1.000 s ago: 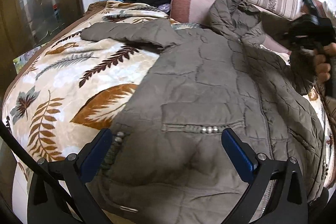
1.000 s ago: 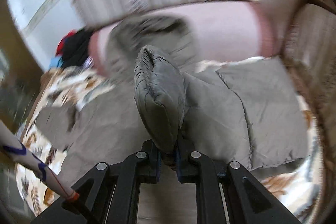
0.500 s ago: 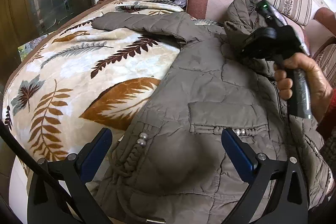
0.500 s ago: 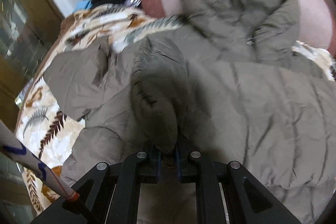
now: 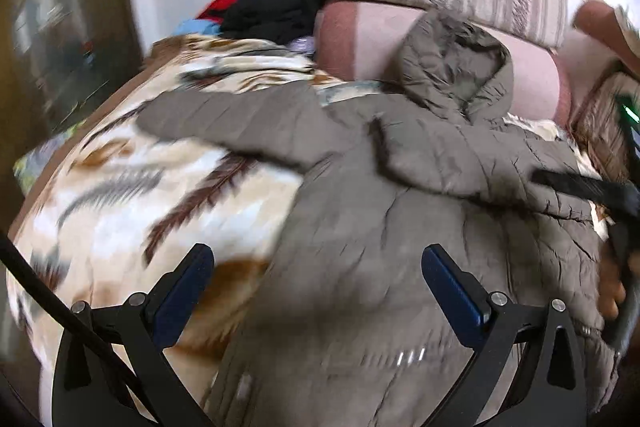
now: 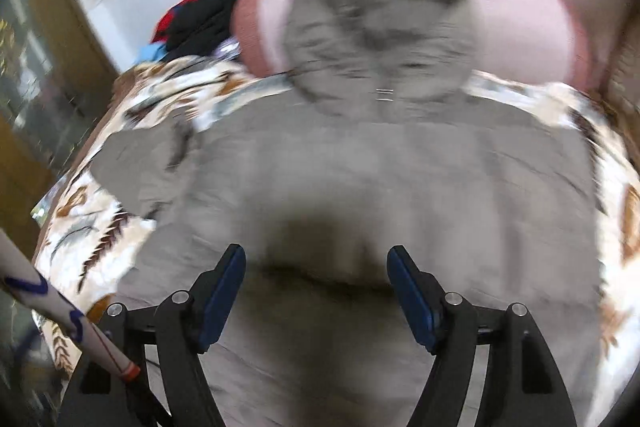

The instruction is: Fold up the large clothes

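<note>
Near me the left gripper stands wide over the grey padded coat on the leaf-print blanket, its view alone showing one sleeve folded across, while the right gripper, jaws just opened, holds nothing before the hood.

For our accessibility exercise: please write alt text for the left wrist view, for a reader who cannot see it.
A grey-brown quilted hooded coat lies spread on a cream leaf-patterned blanket, one sleeve folded across its chest and the other stretched out sideways. The open left gripper hovers above its lower half, holding nothing. The picture is blurred.
</note>
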The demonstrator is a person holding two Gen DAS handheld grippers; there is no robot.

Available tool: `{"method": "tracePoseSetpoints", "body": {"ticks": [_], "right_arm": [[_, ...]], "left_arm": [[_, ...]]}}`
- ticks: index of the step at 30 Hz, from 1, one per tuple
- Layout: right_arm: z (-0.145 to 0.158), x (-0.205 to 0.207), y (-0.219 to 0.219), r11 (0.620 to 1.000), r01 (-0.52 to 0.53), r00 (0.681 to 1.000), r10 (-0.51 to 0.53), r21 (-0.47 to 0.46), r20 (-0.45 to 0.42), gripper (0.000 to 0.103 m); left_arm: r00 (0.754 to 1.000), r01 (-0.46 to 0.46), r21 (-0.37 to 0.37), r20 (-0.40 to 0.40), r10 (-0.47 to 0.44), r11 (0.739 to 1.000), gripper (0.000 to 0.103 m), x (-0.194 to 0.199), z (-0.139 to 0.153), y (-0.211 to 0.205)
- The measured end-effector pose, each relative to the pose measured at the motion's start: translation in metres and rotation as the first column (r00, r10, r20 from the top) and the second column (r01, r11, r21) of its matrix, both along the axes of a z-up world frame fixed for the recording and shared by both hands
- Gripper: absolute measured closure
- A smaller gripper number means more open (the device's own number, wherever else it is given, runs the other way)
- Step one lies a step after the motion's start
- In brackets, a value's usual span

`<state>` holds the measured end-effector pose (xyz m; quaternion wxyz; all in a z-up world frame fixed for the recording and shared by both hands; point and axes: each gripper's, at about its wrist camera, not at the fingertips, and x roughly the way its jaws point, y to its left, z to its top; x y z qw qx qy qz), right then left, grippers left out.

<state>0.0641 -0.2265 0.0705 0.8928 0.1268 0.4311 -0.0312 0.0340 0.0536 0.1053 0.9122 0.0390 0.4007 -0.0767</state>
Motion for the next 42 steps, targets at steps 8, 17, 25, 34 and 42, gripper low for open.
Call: {"method": "tracePoseSetpoints", "body": {"ticks": [8,17,25,34,42], "right_arm": [[-0.004,-0.039,-0.086,0.985,0.164,0.986,-0.165,-0.045,-0.002,0.025],[-0.045,0.021,-0.114,0.980,0.193,0.975,-0.197,-0.050,-0.098,0.025],[-0.030,0.009,-0.091,0.982,0.157,0.986,-0.162,-0.101,-0.041,0.024],[-0.022,-0.047,-0.030,0.999,0.020,0.999,-0.019,-0.038,0.035,0.024],[-0.056,-0.025,0.015,0.995,-0.096,0.995,0.095,-0.003,-0.015,0.024]], "left_arm": [[0.991,0.045,0.050,-0.130,-0.038,0.998,0.013,0.120,-0.041,-0.078],[0.985,0.007,0.106,-0.171,0.011,0.994,0.012,0.182,-0.093,-0.105],[0.989,-0.006,-0.018,-0.150,0.003,1.000,0.012,0.169,-0.053,-0.049],[0.907,-0.397,-0.206,-0.237,0.348,0.894,0.012,0.200,-0.052,0.161],[0.808,-0.585,-0.482,-0.413,0.419,0.653,0.012,0.254,-0.098,0.286]]}}
